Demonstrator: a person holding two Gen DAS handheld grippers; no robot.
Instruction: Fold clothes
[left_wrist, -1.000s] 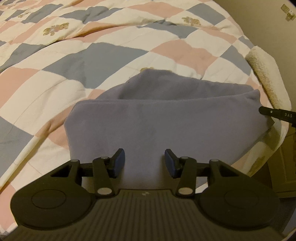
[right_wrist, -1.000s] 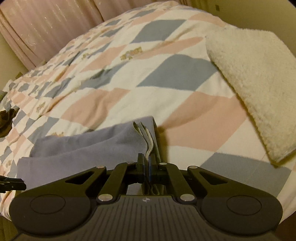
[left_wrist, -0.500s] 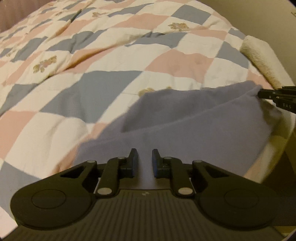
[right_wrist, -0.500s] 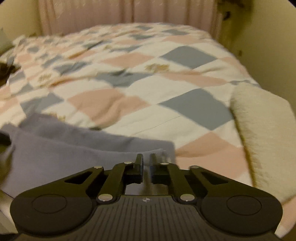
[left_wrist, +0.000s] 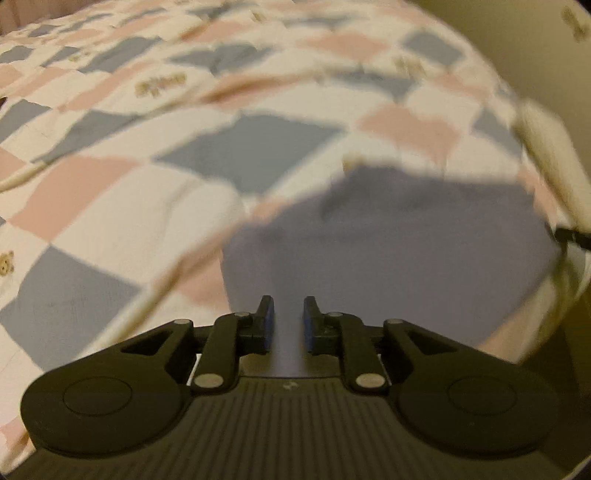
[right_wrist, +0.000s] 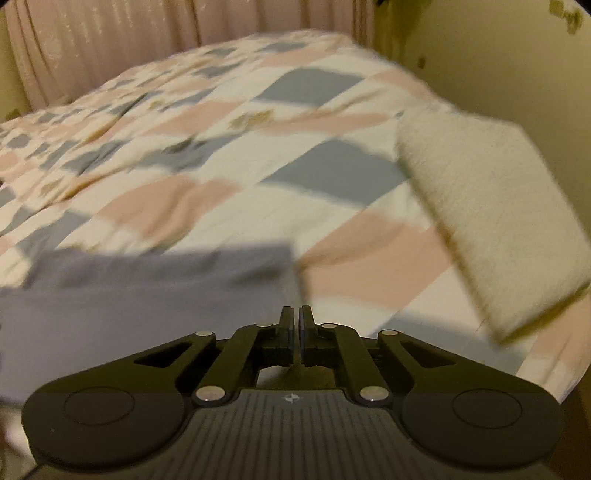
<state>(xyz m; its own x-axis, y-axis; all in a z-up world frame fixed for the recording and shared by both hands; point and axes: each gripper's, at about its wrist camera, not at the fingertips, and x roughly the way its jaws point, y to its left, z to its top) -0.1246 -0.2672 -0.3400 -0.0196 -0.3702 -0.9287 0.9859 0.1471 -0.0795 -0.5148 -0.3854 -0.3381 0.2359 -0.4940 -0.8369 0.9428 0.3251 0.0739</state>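
Note:
A grey-lavender garment (left_wrist: 399, 243) lies folded on the checked quilt, near the bed's front edge. It also shows in the right wrist view (right_wrist: 140, 295). My left gripper (left_wrist: 288, 314) holds the garment's near edge between its jaws, which stand a little apart with a strip of cloth in the gap. My right gripper (right_wrist: 296, 321) is almost fully shut at the garment's right corner; whether cloth is between its pads is not clear. The right gripper's tip (left_wrist: 576, 238) shows at the far right of the left wrist view. Both views are blurred by motion.
A folded cream fleece item (right_wrist: 491, 218) lies on the bed to the right of the garment. The quilt (left_wrist: 240, 147) in pink, grey and cream spreads away ahead. Curtains (right_wrist: 147, 48) hang behind the bed, a wall (right_wrist: 498, 55) at right.
My left gripper closed from wide open onto the garment's near edge. Both grippers shifted and the views swung; the garment now sits further right in the left view.

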